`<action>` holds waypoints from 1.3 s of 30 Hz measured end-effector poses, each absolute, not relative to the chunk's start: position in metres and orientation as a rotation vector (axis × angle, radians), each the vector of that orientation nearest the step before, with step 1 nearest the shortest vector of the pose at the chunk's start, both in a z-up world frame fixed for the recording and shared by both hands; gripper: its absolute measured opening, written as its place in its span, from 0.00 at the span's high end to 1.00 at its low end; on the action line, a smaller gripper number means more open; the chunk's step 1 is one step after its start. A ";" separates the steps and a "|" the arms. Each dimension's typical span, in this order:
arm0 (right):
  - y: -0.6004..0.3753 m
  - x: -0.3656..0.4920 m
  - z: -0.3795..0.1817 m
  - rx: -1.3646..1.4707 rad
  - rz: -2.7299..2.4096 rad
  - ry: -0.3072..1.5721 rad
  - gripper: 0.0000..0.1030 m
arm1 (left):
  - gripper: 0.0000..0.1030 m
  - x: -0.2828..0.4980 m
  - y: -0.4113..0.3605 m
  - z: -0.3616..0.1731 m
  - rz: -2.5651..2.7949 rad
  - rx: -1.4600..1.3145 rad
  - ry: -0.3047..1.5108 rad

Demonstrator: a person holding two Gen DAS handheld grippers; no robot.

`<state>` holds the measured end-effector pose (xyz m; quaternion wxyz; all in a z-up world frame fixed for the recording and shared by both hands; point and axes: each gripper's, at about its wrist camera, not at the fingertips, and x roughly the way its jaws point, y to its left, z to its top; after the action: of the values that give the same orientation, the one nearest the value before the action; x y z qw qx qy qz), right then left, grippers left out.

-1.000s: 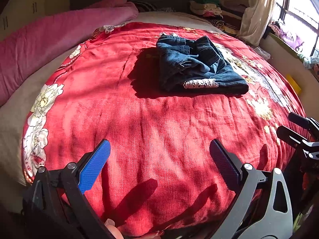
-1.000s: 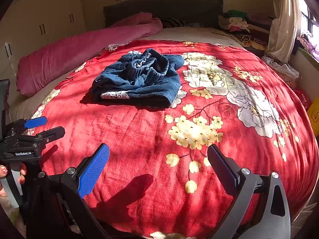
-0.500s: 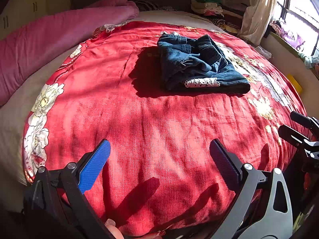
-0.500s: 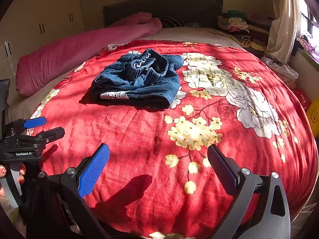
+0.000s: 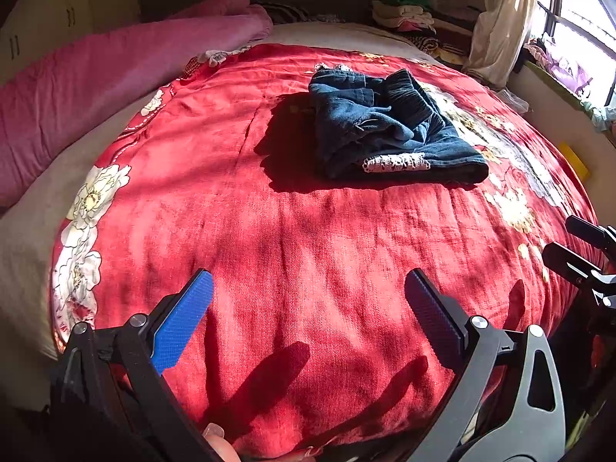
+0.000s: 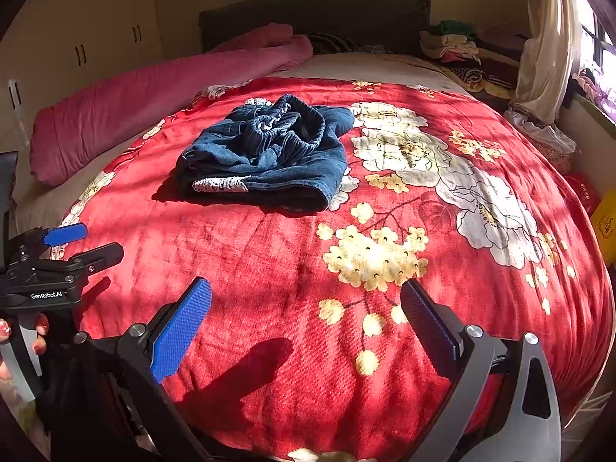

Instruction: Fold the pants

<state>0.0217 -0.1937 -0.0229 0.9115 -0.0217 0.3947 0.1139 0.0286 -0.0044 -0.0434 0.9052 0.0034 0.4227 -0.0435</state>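
Dark blue pants [image 5: 389,134] [image 6: 269,154] lie in a folded bundle on the red flowered bedspread [image 5: 308,250] [image 6: 269,254], with a white lace patch at the near edge and the elastic waistband bunched on top. My left gripper [image 5: 308,300] hovers open over the near edge of the bed, well short of the pants, with nothing between its fingers. My right gripper [image 6: 306,308] is open and empty too, also near the front edge. The left gripper [image 6: 77,242] shows at the left of the right wrist view, held by a hand [image 6: 23,342].
A rolled pink quilt [image 6: 154,92] lies along the left side of the bed. Stacked clothes [image 6: 450,44] sit by the dark headboard [image 6: 315,15]. A curtain [image 6: 546,46] and window are at the right. White cupboards [image 6: 77,46] stand at the left.
Both views have shifted only slightly; the pants sit a little lower in the left wrist view. Both grippers stay open and the pants have not moved.
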 end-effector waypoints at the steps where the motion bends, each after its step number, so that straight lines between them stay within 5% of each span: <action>1: -0.194 0.021 -0.023 -0.043 0.234 0.814 0.04 | 0.09 0.028 -0.005 -0.043 -0.089 0.009 0.871; 39: -0.204 0.026 -0.031 -0.032 0.194 0.842 0.04 | 0.09 0.037 0.000 -0.047 -0.045 0.008 0.910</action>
<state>0.0265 -0.2037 -0.0308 0.9081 -0.0157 0.4078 0.0939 0.0368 0.0001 -0.0465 0.8979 0.0037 0.4396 -0.0217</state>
